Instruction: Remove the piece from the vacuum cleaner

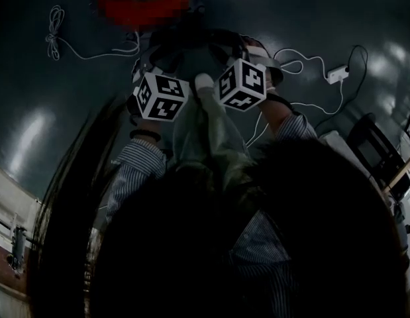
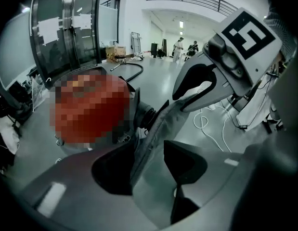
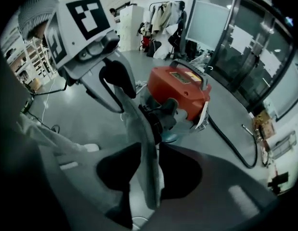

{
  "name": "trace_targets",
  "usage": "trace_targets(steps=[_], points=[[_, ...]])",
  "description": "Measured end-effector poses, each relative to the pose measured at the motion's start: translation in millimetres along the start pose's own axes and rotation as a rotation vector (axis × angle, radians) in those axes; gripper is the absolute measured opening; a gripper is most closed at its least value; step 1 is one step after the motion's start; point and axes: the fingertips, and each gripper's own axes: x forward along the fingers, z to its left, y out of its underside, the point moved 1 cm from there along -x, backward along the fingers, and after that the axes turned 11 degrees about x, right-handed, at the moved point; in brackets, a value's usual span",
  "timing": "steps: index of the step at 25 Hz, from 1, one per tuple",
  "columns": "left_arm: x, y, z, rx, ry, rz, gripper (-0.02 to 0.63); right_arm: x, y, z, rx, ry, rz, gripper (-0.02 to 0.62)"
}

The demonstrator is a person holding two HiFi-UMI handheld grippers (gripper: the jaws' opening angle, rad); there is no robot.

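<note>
your left gripper [image 2: 149, 150] and right gripper [image 3: 151, 153] held jaws apart round the cloth [image 3: 139, 124], which looked soft, light and slippery, best pinched at its hem near the centre-frame vacuum [image 3: 180, 88].

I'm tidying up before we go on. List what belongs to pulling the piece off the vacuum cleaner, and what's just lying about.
For the job:
- red vacuum cleaner
- grey cloth piece

Lying about:
- white cable
- power strip
- clothes rack
</note>
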Motion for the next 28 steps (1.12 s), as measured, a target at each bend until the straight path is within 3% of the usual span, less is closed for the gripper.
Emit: trace_targets(steps=[4,11,22,28], points=[[6.0,5.8,3.4,0.03,-0.008,0.022,0.109,14.1,12.4,-1.0,-0.05,-0.018,0.055,0.106],[9.6,7.3,1.1,0.08,0.021,0.034,0.051,13.9,10.5,-3.5,0.029,-0.052,0.033,0.028],[0.4,9.9,-8.5,0.082,0.063,0.043,0.028,1.4,15.9,11.2,0.057,-0.135,0.02,0.02],[-15.0,12.3,-32.3,0.064,0.085,0.004,0.026,-15.5,27.5,28.4,0.081,-0.163,0.015,0.02]])
